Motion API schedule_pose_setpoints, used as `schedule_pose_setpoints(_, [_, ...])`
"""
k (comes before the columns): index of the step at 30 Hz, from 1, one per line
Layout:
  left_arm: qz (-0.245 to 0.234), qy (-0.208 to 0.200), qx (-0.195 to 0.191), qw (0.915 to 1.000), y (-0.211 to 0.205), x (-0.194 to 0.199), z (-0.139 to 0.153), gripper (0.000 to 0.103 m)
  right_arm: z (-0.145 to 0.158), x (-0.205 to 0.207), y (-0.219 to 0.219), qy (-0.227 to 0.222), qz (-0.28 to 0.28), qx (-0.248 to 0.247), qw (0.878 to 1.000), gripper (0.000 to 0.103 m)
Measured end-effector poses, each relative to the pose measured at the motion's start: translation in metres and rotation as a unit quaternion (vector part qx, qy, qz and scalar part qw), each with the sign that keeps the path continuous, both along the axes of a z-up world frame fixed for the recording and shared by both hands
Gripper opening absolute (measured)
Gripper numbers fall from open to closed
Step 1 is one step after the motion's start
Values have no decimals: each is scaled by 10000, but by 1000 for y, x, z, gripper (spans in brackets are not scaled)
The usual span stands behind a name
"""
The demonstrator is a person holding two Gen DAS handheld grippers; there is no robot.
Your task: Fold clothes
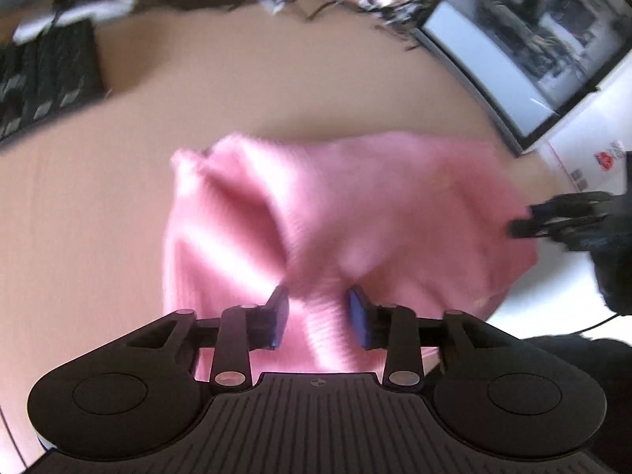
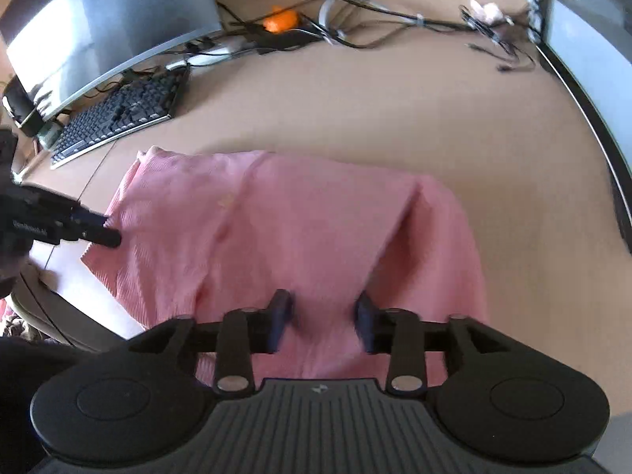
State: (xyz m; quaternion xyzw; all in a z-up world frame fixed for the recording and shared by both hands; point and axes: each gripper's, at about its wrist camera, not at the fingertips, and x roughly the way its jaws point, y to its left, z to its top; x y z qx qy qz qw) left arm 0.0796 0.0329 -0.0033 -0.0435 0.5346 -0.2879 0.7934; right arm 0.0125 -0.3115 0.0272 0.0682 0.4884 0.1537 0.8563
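A pink ribbed garment (image 1: 355,197) lies spread over the tan tabletop (image 1: 256,79) and looks blurred in the left wrist view. My left gripper (image 1: 318,322) is shut on a bunched fold of its near edge, and creases run toward the blue pads (image 1: 280,316). My right gripper (image 2: 322,324) is likewise shut on the pink garment (image 2: 276,217), whose folds converge between its fingers. Each gripper shows in the other's view: the right gripper (image 1: 525,225) sits at the cloth's right edge and the left gripper (image 2: 106,233) at its left edge.
A black keyboard (image 2: 118,118) and a curved monitor (image 2: 98,19) stand at the back left. A second monitor (image 1: 533,47) stands on the right. Cables (image 2: 395,23) and an orange object (image 2: 282,19) lie along the back. A white table edge (image 1: 553,288) is near me.
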Motion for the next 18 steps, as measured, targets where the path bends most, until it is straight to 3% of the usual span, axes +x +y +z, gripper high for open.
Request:
schedule_pose_setpoints(2, [211, -134, -314, 9992, 11, 6, 7, 52, 11, 6, -12, -189, -260, 296, 9990, 72])
schedule_pose_setpoints(3, [282, -247, -500, 9980, 13, 9, 13, 63, 16, 12, -19, -270, -406, 490, 9976, 77])
schedule_pose_setpoints(4, [350, -329, -648, 9967, 12, 14, 17, 74, 15, 21, -23, -243, -519, 671, 9961, 77])
schedule_pose_setpoints(5, [406, -397, -763, 9955, 10, 19, 21, 77, 12, 32, -25, -181, -623, 847, 9943, 77])
schedule_pose_setpoints(10, [438, -53, -449, 9980, -20, 43, -2, 80, -32, 78, -17, 651, -515, 1310, 9879, 77])
schedule_pose_setpoints(13, [465, 189, -426, 9978, -34, 58, -14, 80, -45, 111, -12, 879, -280, 1556, 9835, 77])
schedule_pose_setpoints(15, [608, 104, -478, 9969, -40, 76, -9, 80, -40, 139, -10, 511, -150, 1419, 9884, 77])
schedule_pose_setpoints(18, [1256, -317, -465, 9905, -43, 113, 4, 81, -24, 183, -10, -546, -337, 903, 9938, 78])
